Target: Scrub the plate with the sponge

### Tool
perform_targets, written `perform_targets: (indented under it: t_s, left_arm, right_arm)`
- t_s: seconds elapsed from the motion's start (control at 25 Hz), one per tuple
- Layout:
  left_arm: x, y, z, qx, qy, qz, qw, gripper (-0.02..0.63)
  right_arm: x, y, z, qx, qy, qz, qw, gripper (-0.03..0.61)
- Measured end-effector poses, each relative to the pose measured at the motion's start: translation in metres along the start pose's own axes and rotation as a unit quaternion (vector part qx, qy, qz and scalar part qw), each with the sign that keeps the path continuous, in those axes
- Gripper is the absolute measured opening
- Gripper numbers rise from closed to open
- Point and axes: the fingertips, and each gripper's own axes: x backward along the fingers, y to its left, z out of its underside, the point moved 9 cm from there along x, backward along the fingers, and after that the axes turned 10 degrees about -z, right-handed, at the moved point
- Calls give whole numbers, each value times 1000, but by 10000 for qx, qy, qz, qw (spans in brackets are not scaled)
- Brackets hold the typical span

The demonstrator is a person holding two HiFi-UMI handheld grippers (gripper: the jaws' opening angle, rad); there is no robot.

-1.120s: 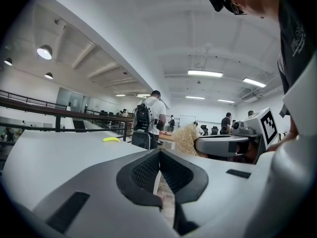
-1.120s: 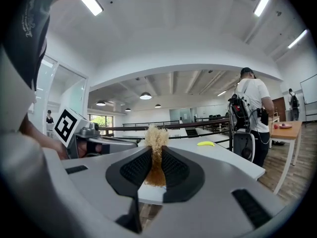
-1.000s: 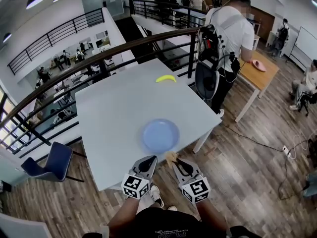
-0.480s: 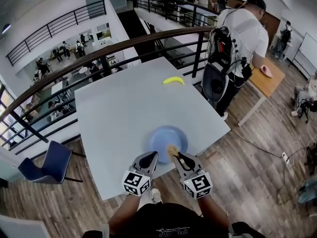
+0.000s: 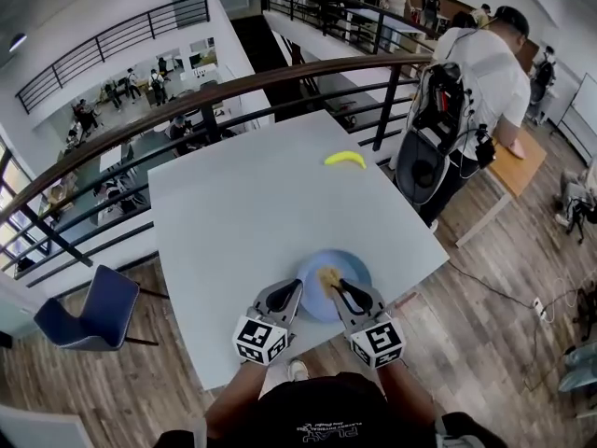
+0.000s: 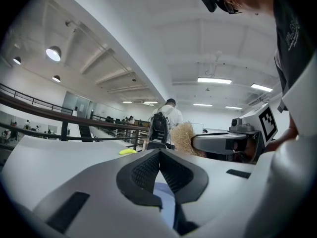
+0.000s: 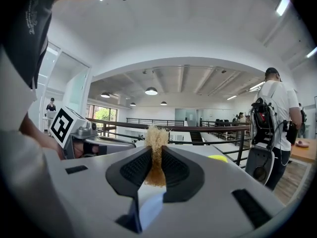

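- Your right claw (image 7: pixel 156 153) is clenched on the sponge (image 7: pixel 157 134). Its own view shows the tan fibres pinched between the pads and sticking up past the tips.
- Your left claw (image 6: pixel 159 156) is clenched on nothing. Its own view shows the two pads meeting, with a sliver of blue plate (image 6: pixel 163 198) below them.
- Only the head view gives the layout. The sponge (image 5: pixel 328 275) is over the middle of the plate (image 5: pixel 354 269), the right claw (image 5: pixel 336 290) is over the plate's near side, and the left claw (image 5: pixel 290 290) is at its left rim.
- No view shows whether the sponge touches the plate.
- The left gripper view alone shows the sponge side-on, bulging out of your right claw.
- The plate lies right by the near edge of the worktop (image 5: pixel 233 213), towards its right corner, so you have little surface on your side.
- Beyond the plate and to its left the worktop is open. A banana (image 5: pixel 345 159) lies well apart, near the far edge.
- A person (image 5: pixel 476 63) with a backpack stands off the right corner, and a chair (image 5: pixel 98 306) off the left side. A railing (image 5: pixel 280 76) runs behind the far edge.
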Motion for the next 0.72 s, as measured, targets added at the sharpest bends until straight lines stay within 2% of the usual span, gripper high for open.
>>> perform_targets:
  t_s: [0.4, 0.72]
  left_arm:
    - [-25, 18, 6, 146, -2, -265, 9995, 14]
    - [-57, 43, 2, 222, 1, -731, 9971, 14]
  right_arm:
    - [-27, -26, 6, 19, 60, -269, 9996, 67]
    - [-68, -68, 5, 21, 60, -667, 9978, 67]
